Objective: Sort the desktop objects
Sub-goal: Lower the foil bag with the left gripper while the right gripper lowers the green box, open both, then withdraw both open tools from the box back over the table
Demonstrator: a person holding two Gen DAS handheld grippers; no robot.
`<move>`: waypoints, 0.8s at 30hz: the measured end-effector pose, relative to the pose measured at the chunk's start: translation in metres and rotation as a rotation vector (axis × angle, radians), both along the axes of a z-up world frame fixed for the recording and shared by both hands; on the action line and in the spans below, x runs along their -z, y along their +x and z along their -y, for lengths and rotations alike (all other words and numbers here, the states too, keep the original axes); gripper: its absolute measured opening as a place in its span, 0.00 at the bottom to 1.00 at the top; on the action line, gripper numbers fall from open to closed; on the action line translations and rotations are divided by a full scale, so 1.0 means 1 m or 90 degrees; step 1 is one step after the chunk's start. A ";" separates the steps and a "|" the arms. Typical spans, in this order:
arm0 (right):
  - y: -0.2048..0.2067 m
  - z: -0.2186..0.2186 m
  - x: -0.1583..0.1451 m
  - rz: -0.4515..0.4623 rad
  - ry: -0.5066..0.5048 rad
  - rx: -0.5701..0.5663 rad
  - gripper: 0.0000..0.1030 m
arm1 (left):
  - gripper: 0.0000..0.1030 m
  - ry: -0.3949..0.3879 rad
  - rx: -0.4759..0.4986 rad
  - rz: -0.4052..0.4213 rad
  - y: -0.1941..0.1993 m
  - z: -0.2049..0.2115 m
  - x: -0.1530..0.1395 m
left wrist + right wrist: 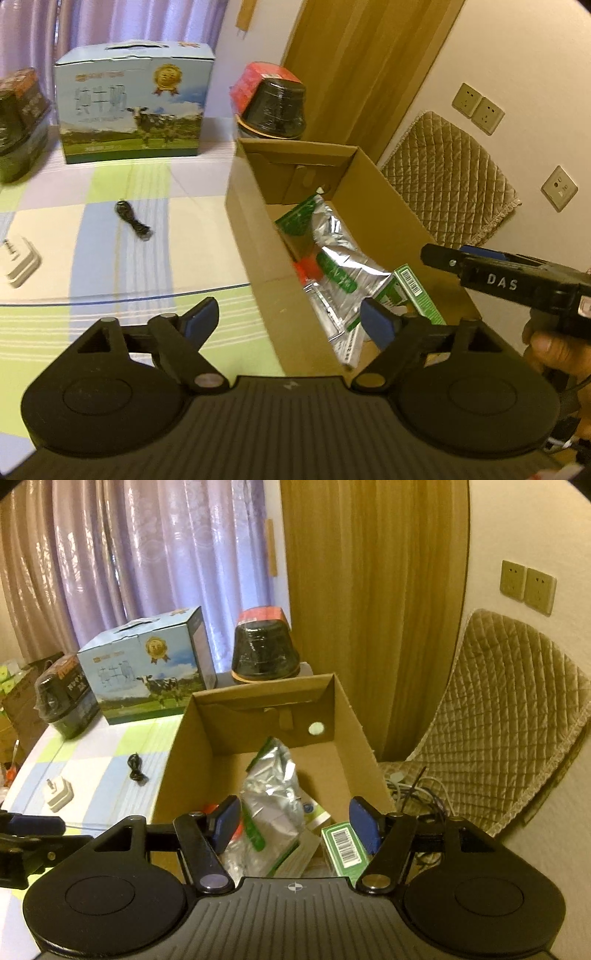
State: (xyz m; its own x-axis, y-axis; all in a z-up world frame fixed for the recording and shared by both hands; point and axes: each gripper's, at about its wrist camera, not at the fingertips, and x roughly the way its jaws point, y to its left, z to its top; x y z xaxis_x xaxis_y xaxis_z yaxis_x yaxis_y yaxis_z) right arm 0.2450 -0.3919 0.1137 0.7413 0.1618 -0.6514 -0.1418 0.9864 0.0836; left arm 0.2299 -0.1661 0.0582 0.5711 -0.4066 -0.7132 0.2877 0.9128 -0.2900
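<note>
Both grippers, left (291, 325) and right (293, 825), hung spread and empty over the box (343, 716), which held a foil pouch (273, 775) and green carton (345, 847). A cable (133, 220) and charger (20, 264) lay on the desk (177, 258).

Brown cardboard box (177, 760), checked green/blue/white tablecloth (110, 266), blk cable (133, 220).
</note>
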 end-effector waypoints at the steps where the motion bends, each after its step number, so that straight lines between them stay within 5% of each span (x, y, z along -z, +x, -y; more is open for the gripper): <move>1: -0.003 -0.002 -0.001 0.000 0.001 -0.002 0.62 | 0.81 0.002 -0.004 0.003 -0.005 -0.005 -0.001; 7: -0.023 -0.015 -0.006 -0.004 -0.005 -0.009 0.74 | 0.97 0.015 -0.026 0.017 -0.029 -0.031 -0.005; 12: -0.045 -0.029 -0.012 0.006 -0.012 -0.014 0.98 | 0.99 0.037 -0.033 0.023 -0.047 -0.049 -0.009; 24: -0.090 -0.066 -0.008 -0.012 0.015 -0.054 0.98 | 0.99 0.100 -0.065 0.037 -0.102 -0.109 0.000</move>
